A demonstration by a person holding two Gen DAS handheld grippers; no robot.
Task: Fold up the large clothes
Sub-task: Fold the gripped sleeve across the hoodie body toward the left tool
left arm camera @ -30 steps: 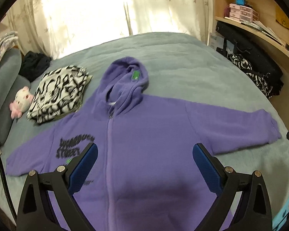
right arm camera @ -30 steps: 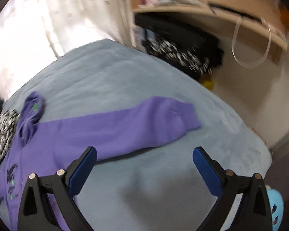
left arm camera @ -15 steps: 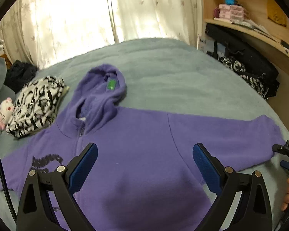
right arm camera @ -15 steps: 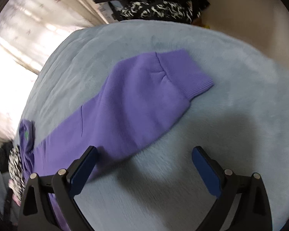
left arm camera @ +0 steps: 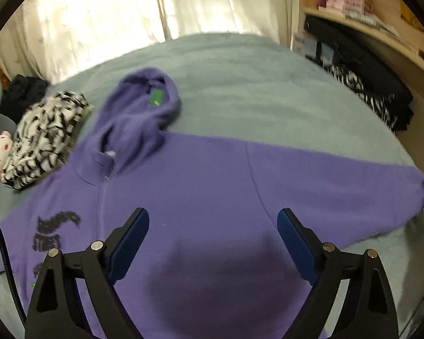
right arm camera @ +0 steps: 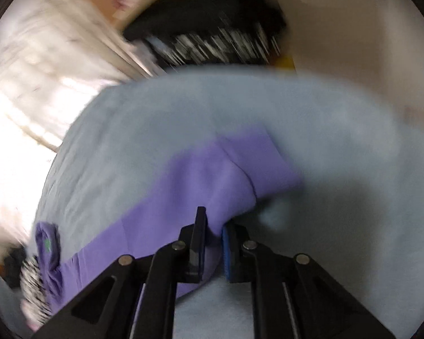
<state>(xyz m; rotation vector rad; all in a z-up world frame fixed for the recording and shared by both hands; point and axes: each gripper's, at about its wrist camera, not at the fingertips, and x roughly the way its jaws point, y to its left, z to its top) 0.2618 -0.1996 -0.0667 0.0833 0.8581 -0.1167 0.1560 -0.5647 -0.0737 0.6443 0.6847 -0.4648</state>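
I've got the right gripper (right arm camera: 213, 233) clamped on the purple hoodie's (left arm camera: 212, 197) sleeve (right arm camera: 212, 180) to fold it inward; hoodie spread flat on the bed (left arm camera: 254, 84) — left gripper (left arm camera: 213, 237) above its chest, jaws closing, nothing between.

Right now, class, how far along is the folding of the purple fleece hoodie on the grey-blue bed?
Done: the purple fleece hoodie lies spread flat, zip up, on the grey-blue bed. In hand: the right gripper is shut on the sleeve near its cuff; the left gripper, jaws closing with nothing between them, hovers over the chest. Left: every fold; none shows yet.
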